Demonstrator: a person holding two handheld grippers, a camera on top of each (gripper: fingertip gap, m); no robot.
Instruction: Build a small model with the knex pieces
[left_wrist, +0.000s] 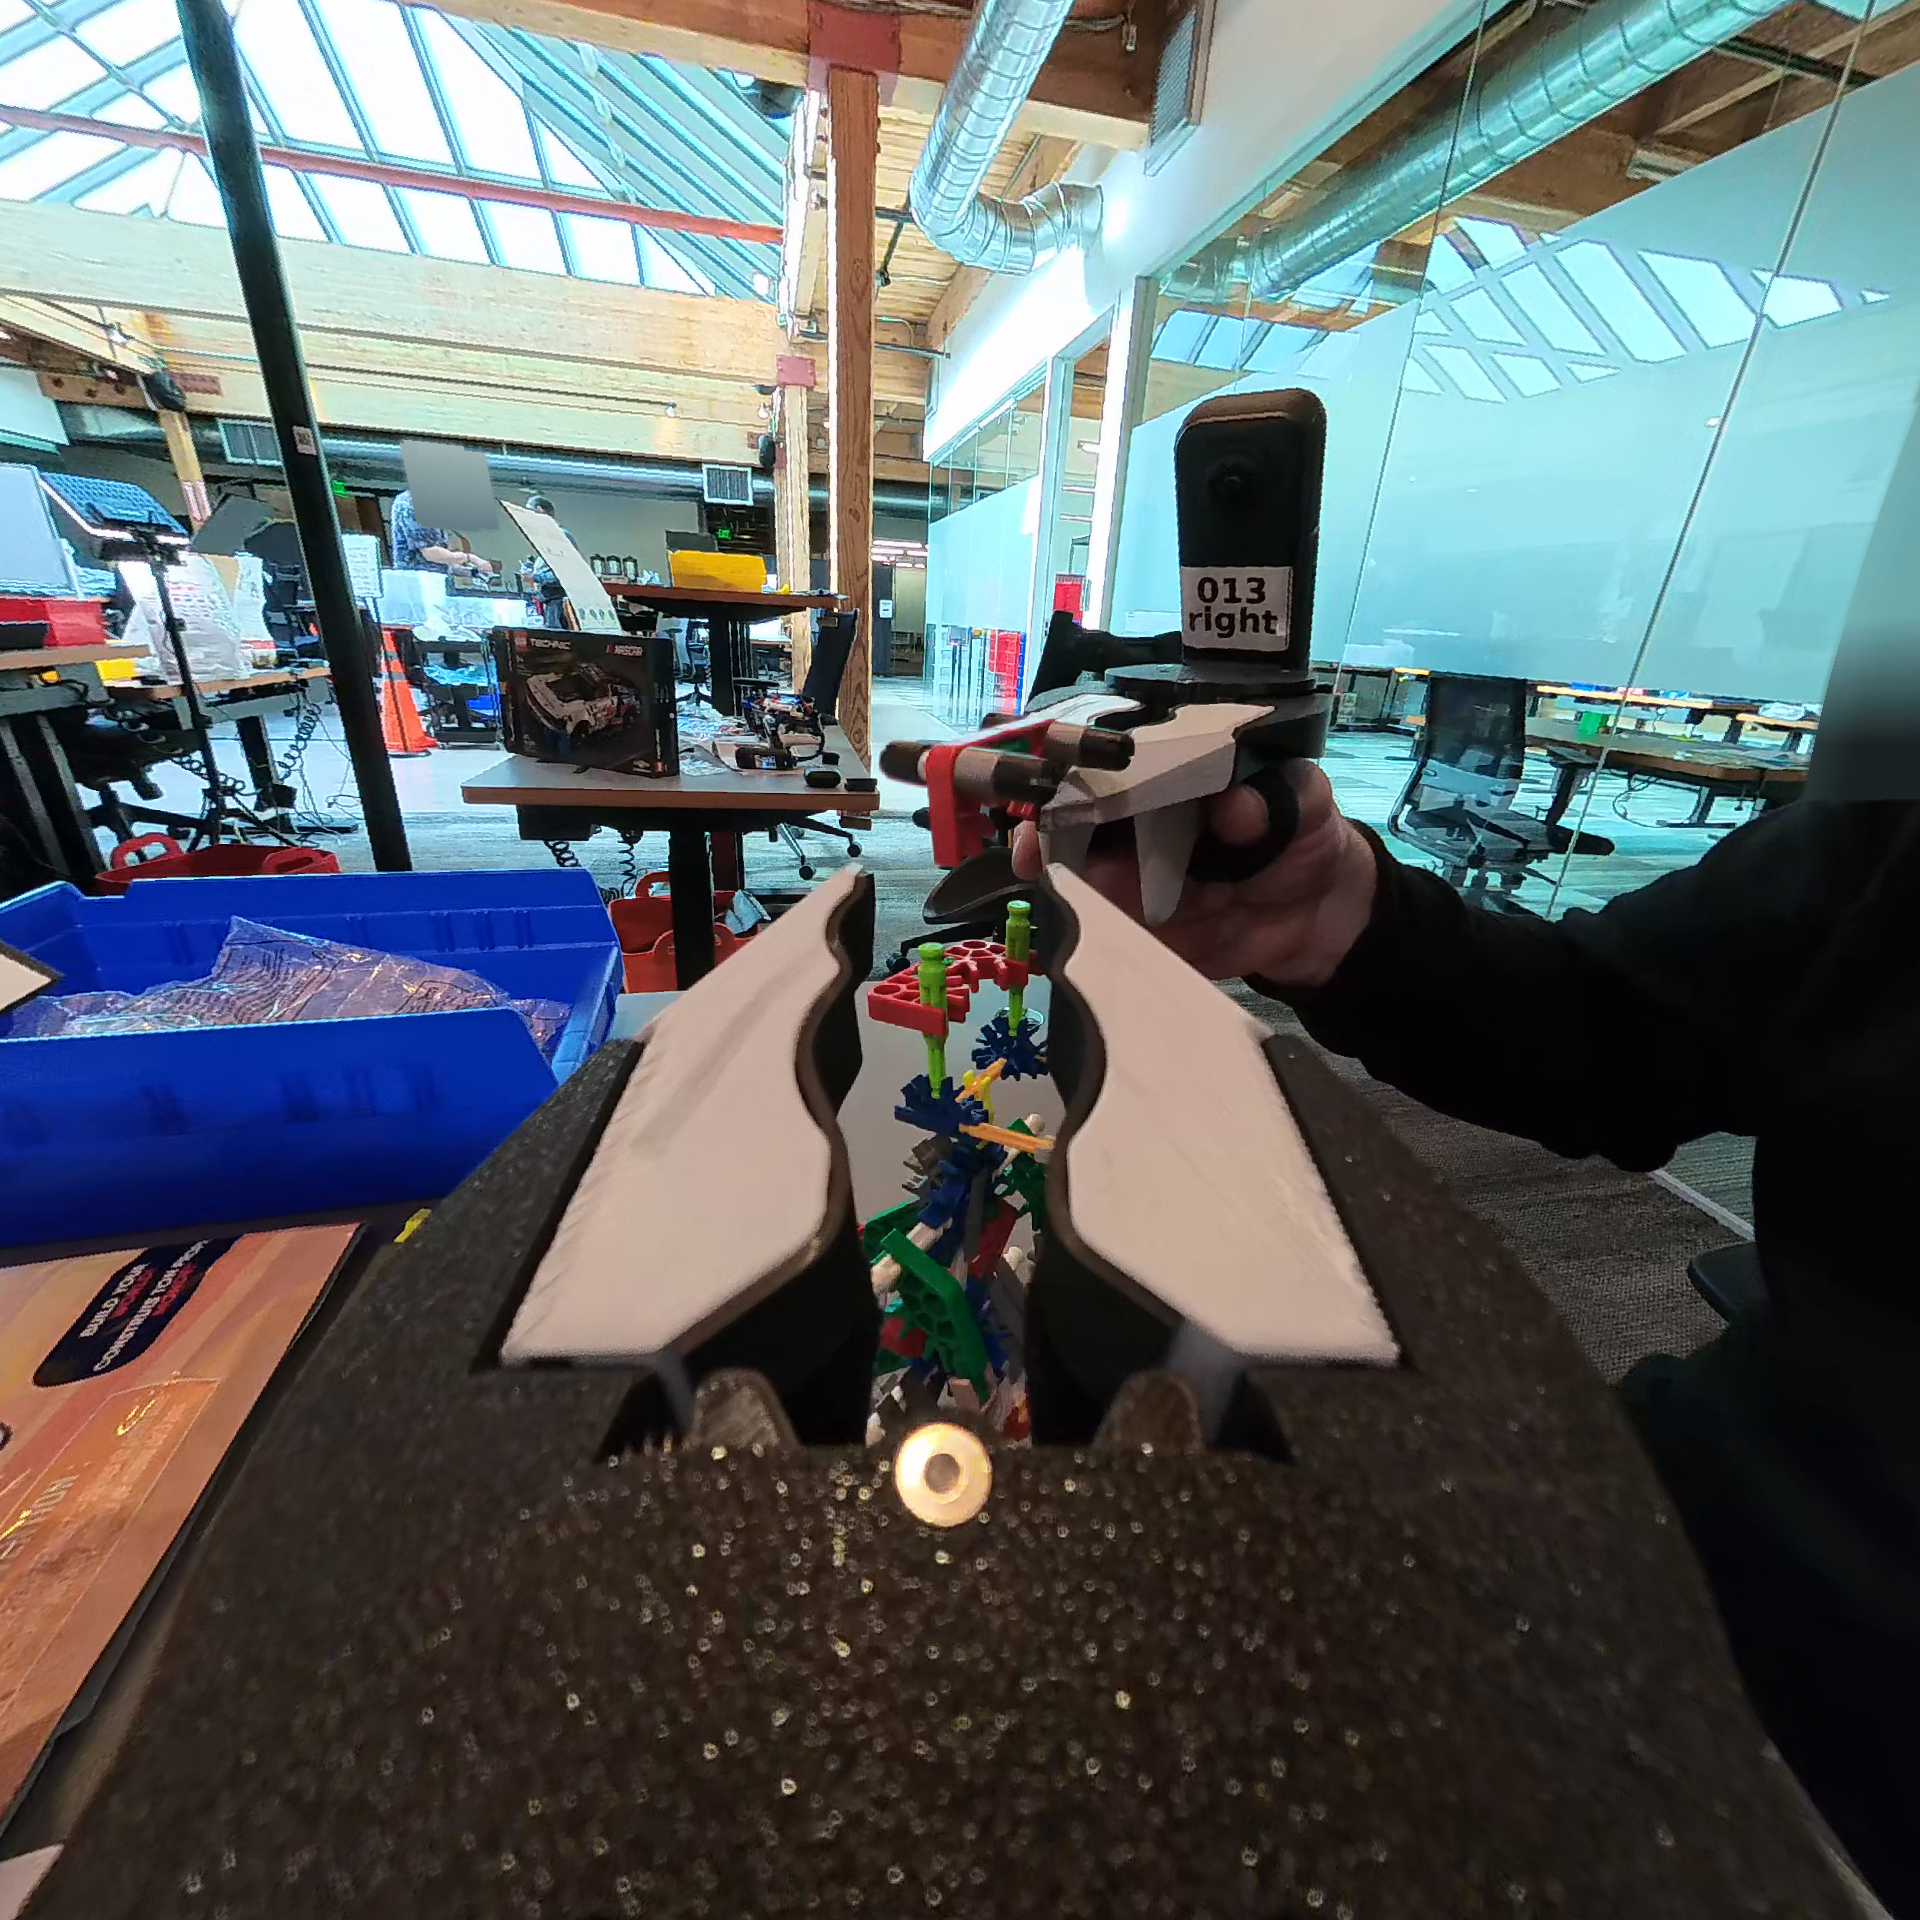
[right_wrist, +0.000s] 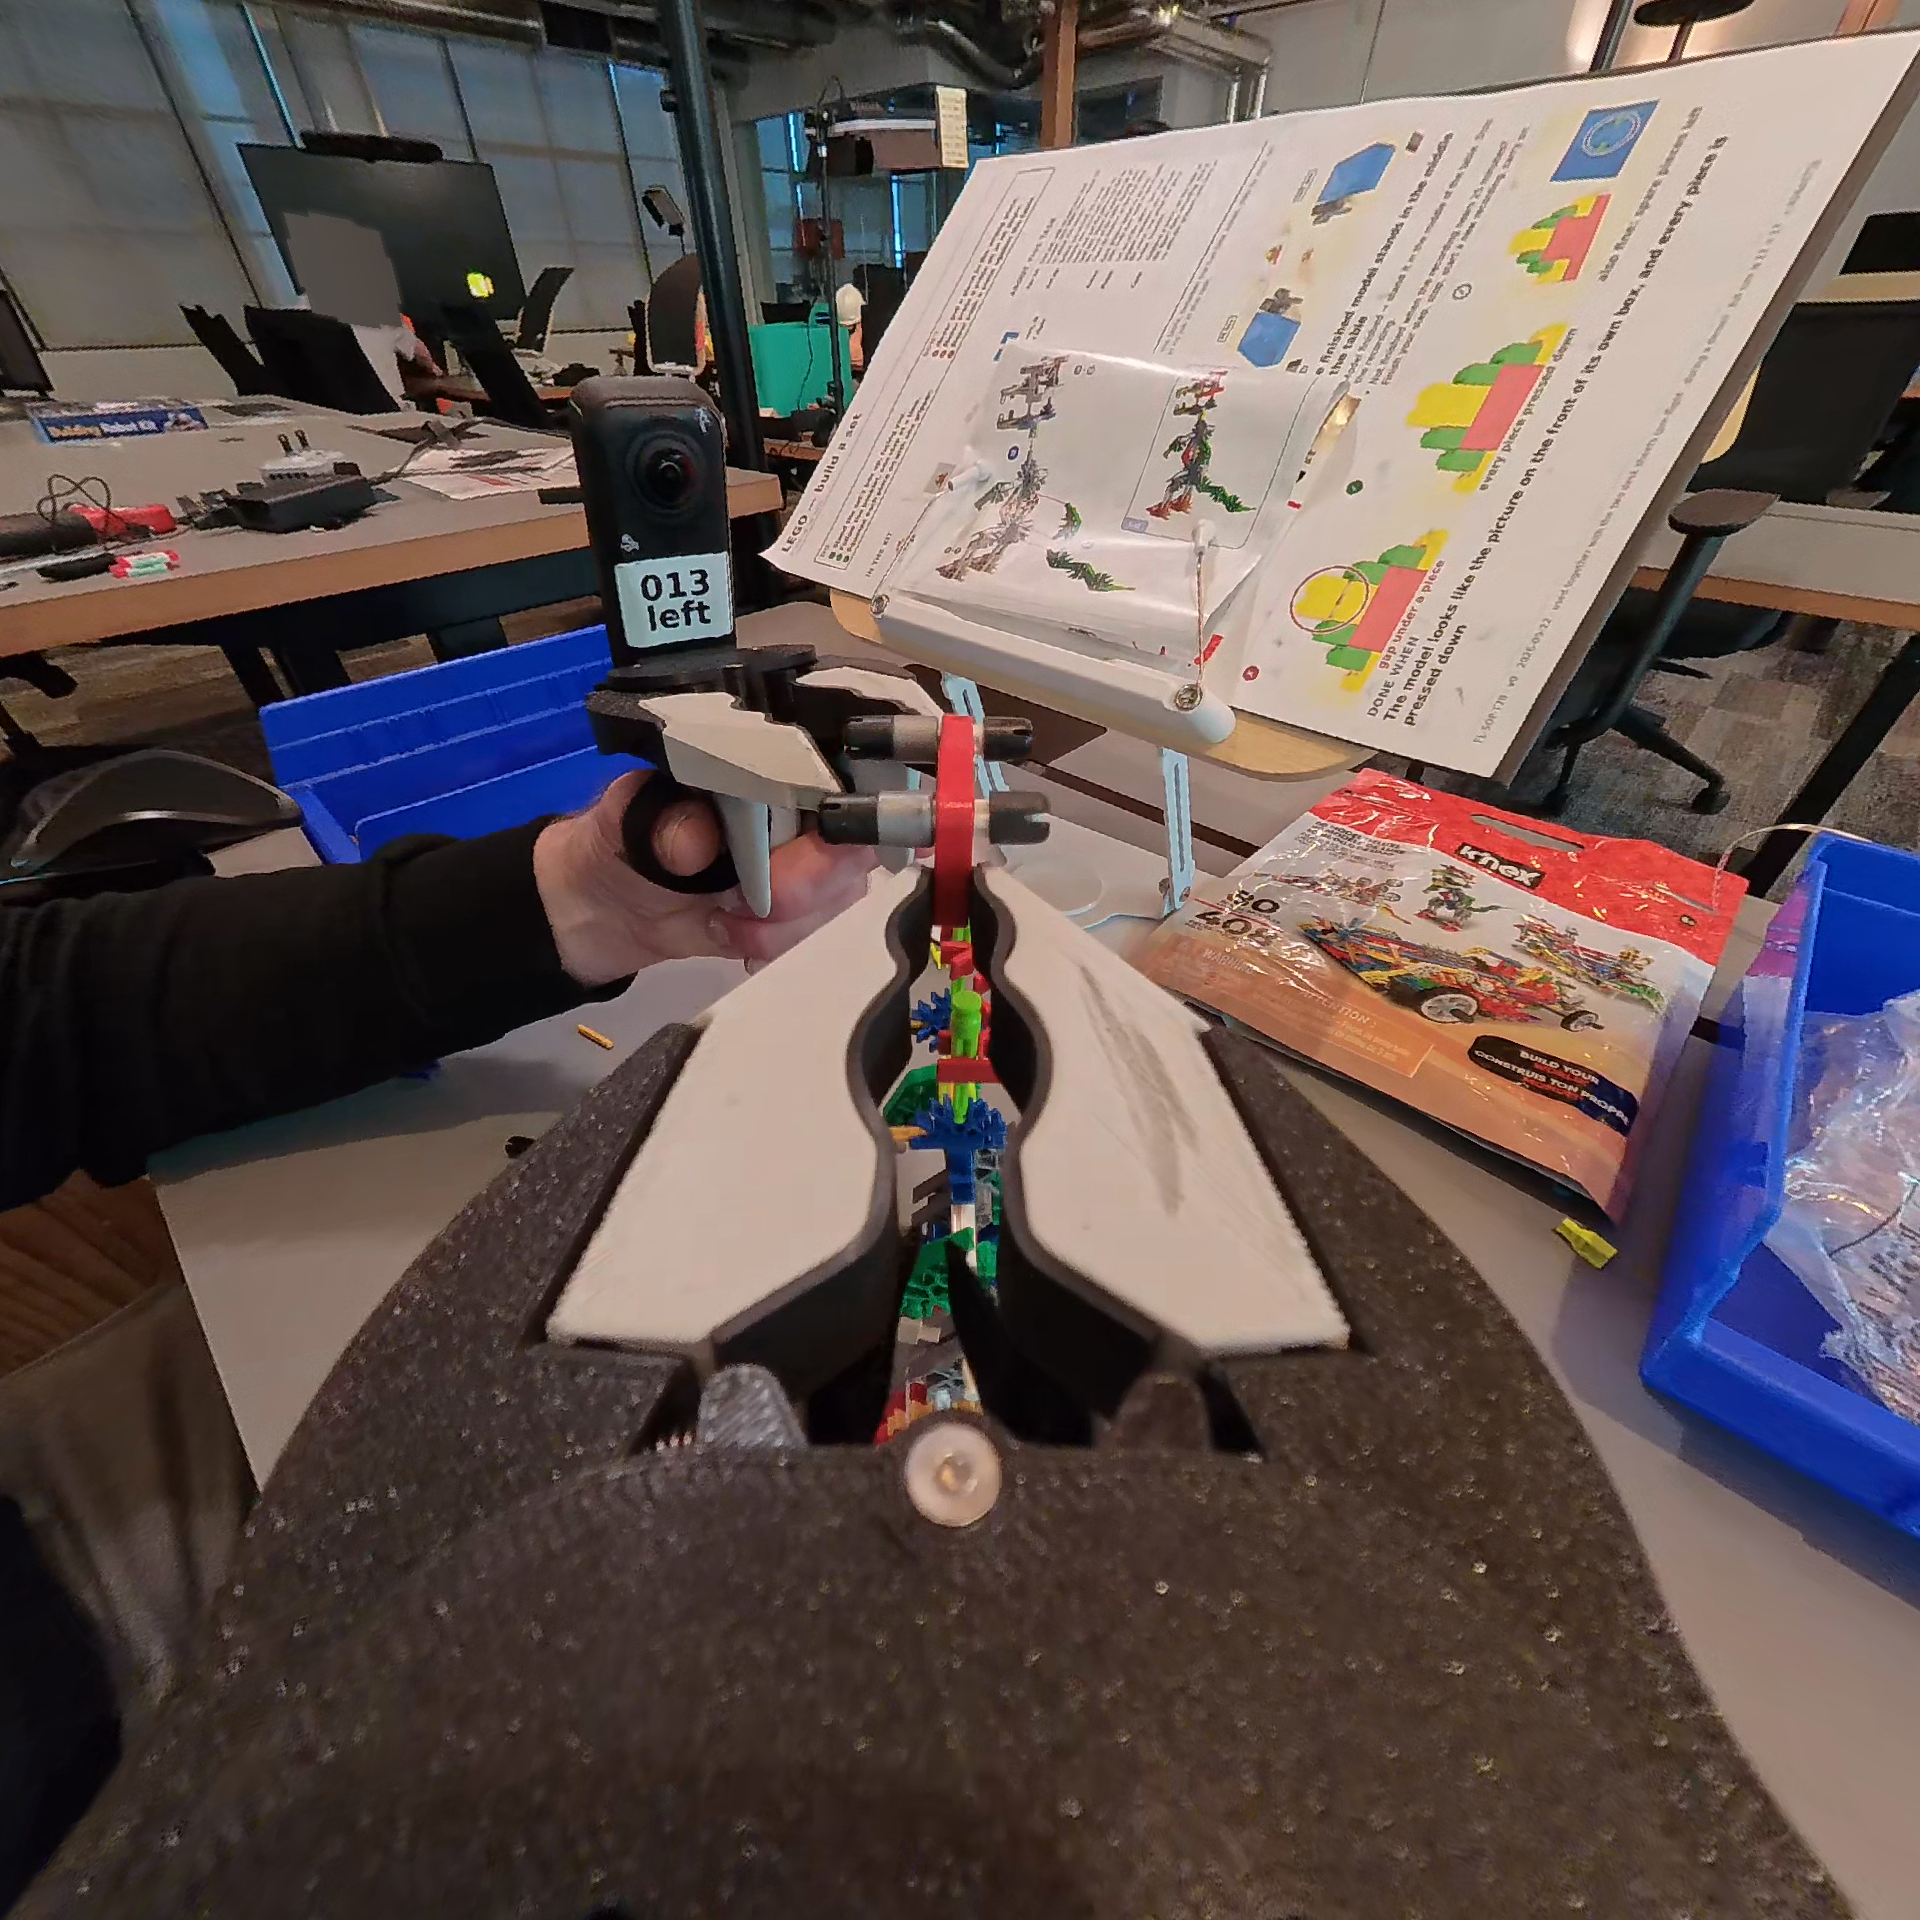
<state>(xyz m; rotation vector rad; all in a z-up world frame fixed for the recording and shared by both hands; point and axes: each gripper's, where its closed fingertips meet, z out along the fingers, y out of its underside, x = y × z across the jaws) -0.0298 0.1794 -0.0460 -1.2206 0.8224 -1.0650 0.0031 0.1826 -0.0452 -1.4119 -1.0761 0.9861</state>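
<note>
at the left edge of the tabletop (right_wrist: 312, 1226) we see a blue bin (right_wrist: 447, 732), and just in front of it our left gripper (right_wrist: 940, 774), held in a hand (right_wrist: 665, 904) with a black sleeve. its fingers are clenched on a red connector piece (right_wrist: 954, 810) that carries short grey-and-black rods sticking out on both sides. in the left wrist view, though, the fingers we look along stand apart, with the colourful rod-and-connector model (left_wrist: 961, 1164) showing in the gap between them, so we cannot tell whether this gripper grasps anything. the same red piece sits at the top of that model, which rises from the middle of the tabletop with blue snowflake connectors, green rods and red parts. our right gripper (right_wrist: 951, 904) has its fingers drawn close together around the lower part of the red piece, grasping it just above the model. behind, toward the far edge, a tilted board (right_wrist: 1455, 343) on a stand carries printed instruction sheets. to the right of the model lies a toy-kit bag (right_wrist: 1455, 997) in red and orange, flat on the tabletop. at the right edge stands another blue bin (right_wrist: 1756, 1299) holding crumpled clear plastic bags (right_wrist: 1860, 1174). a small yellow piece (right_wrist: 1584, 1238) lies between the toy-kit bag and that bin.
</note>
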